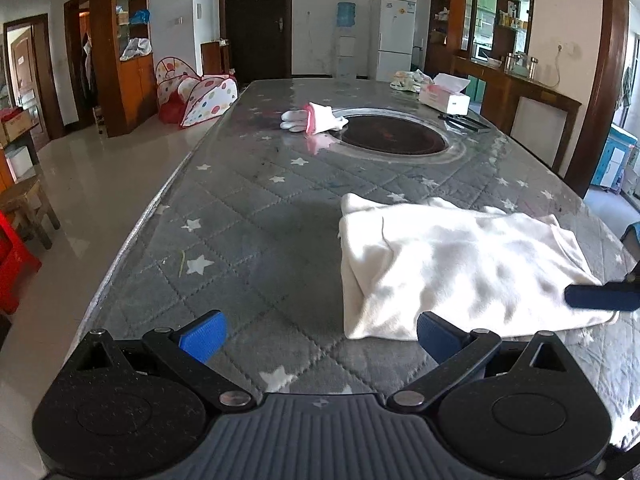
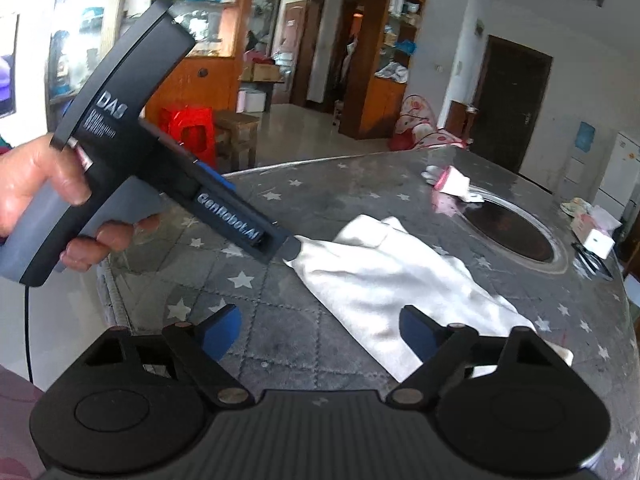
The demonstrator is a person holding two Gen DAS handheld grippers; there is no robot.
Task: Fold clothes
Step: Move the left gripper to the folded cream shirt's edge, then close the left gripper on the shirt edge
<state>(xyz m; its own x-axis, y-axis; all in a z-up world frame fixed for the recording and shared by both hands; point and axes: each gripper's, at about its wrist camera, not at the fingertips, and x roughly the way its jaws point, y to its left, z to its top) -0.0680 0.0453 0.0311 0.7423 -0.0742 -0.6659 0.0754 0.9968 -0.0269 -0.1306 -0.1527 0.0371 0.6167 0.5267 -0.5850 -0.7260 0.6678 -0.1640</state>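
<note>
Nearest to us in the left wrist view, the left gripper (image 1: 318,336) hangs over the near edge of the table (image 1: 248,216), its two blue pads spread wide with only the grey star-patterned quilted cover between them; it has hold of nothing. Its right pad sits just at the near left corner of the white garment (image 1: 460,264), though we cannot tell whether it touches the cloth. The garment lies folded and rumpled on the near right part of the table.

In the right wrist view, the right gripper (image 2: 320,332) also stands wide apart and grips nothing; its right pad lies over the near edge of the garment, its left pad over bare cover. A hand (image 2: 36,196) holds the left gripper's handle at the left of that view.

Farther off, a white glove with a pink cuff (image 1: 314,118) rests beside a dark round inset (image 1: 394,136) in the tabletop. A tissue box (image 1: 444,98) stands at the far right edge, with a black flat item just beside it. Beyond the table we see a white fridge (image 1: 394,38), a water dispenser (image 1: 346,40) and a spotted play tent (image 1: 200,96) on the floor.
</note>
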